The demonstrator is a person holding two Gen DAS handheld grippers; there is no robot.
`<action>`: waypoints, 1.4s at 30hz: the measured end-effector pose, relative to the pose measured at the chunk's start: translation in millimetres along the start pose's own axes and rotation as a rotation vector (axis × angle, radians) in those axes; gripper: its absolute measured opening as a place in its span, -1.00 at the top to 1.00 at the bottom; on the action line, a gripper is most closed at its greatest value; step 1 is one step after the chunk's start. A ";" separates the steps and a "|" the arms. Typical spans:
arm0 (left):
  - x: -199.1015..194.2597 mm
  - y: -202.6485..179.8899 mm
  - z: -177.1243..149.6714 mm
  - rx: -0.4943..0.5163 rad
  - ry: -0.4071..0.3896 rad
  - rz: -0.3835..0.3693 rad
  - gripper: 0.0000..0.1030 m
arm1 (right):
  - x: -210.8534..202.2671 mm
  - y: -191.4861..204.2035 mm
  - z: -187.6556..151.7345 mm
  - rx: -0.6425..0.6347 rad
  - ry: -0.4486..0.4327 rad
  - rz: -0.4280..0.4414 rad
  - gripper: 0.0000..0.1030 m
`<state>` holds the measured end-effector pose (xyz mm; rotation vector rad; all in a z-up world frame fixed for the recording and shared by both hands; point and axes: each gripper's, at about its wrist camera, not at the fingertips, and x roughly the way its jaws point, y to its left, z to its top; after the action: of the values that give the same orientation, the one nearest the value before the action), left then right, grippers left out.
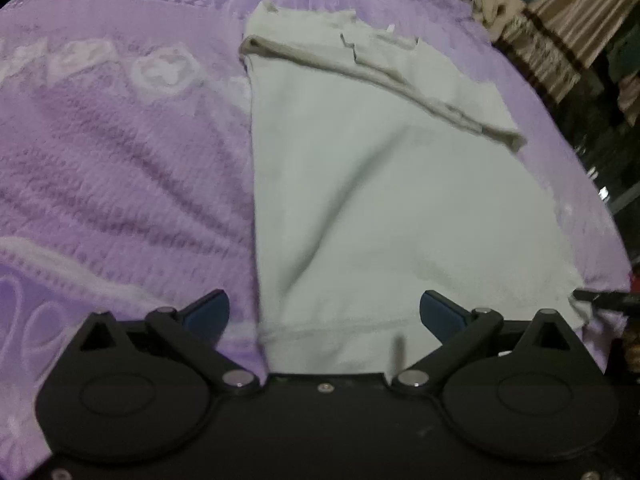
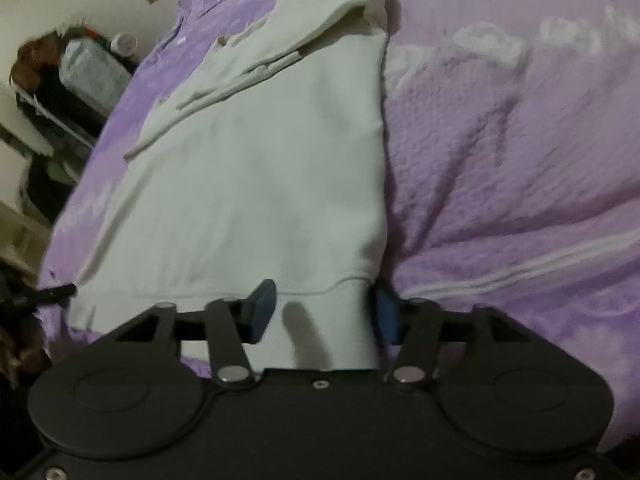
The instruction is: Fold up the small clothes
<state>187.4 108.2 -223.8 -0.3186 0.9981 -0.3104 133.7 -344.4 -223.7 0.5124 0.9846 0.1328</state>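
A pale grey-white small garment (image 1: pixel 380 184) lies flat on a purple bedspread (image 1: pixel 120 160), with a folded band across its far end. My left gripper (image 1: pixel 324 312) is open, its blue pads standing wide over the garment's near hem at its left corner. In the right wrist view the same garment (image 2: pixel 260 184) stretches away from me. My right gripper (image 2: pixel 324 312) is open, its pads astride the near right corner of the hem; whether they touch the cloth I cannot tell. The other gripper's black tip (image 2: pixel 56 292) shows at the garment's left corner.
The purple bedspread (image 2: pixel 520 160) has raised wrinkles beside the garment. Striped fabric and piled clothes (image 1: pixel 560 40) lie beyond the bed's right edge. A dark shelf with bags and clutter (image 2: pixel 80 80) stands past the bed's left edge in the right wrist view.
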 end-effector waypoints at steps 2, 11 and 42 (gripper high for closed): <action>3.4 -4.8 4.4 0.027 0.029 -0.006 0.91 | 6.3 6.1 2.0 -0.028 0.008 -0.031 0.89; -5.2 -11.9 13.4 0.002 0.016 0.040 0.98 | -28.4 10.9 1.6 -0.008 -0.059 0.000 0.92; -38.9 2.6 -42.9 -0.107 0.112 0.030 -0.37 | -57.9 -7.0 -41.2 0.055 0.027 -0.068 0.80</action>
<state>131.3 120.9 -216.7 -0.3862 1.1308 -0.2499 66.8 -355.3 -201.3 0.5279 1.0335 0.0517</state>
